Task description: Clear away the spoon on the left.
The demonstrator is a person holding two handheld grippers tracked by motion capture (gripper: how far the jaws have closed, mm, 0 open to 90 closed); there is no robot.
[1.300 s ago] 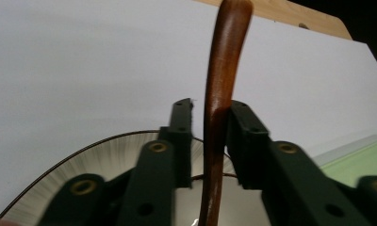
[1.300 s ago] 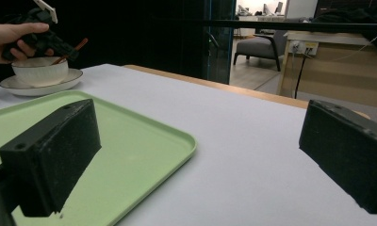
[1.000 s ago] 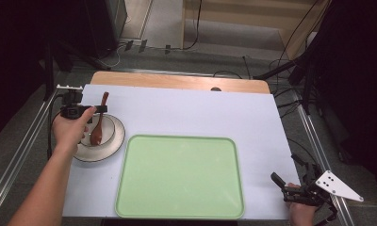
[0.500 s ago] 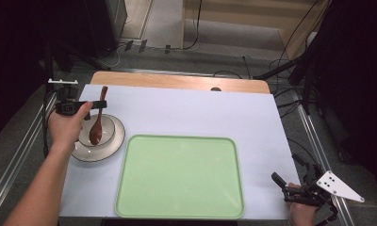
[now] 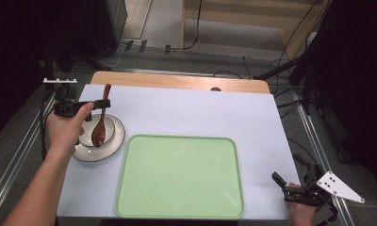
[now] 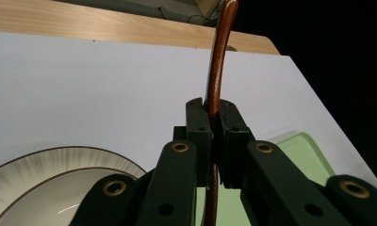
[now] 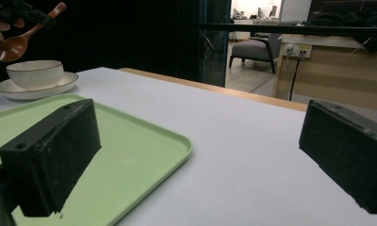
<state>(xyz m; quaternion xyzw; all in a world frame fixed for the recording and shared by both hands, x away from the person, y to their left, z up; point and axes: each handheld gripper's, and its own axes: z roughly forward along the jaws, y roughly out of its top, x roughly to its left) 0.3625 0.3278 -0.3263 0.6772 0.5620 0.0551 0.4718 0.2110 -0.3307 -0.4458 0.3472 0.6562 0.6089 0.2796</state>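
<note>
Nearest the person, the right tongs are resting at the worktop's near right corner, jaws standing wide apart with nothing between them, unmoved over the last second. Just beyond them the green tray is lying bare, nothing on it.

Farther off, on the left, the left tongs are clenched on the handle of the wooden spoon. A second ago the spoon's head was sitting down in the small bowl on its saucer; now it is hanging above the bowl's rim, the handle running up through the jaws, as the left tongs' own view shows. The spoon is therefore coming out of the bowl, and the work seems to be heading toward a transfer, probably to the tray.

Nothing is standing between bowl and tray; the tray's raised rim is the one edge to clear, and the dangling spoon head is passing close over the bowl.
</note>
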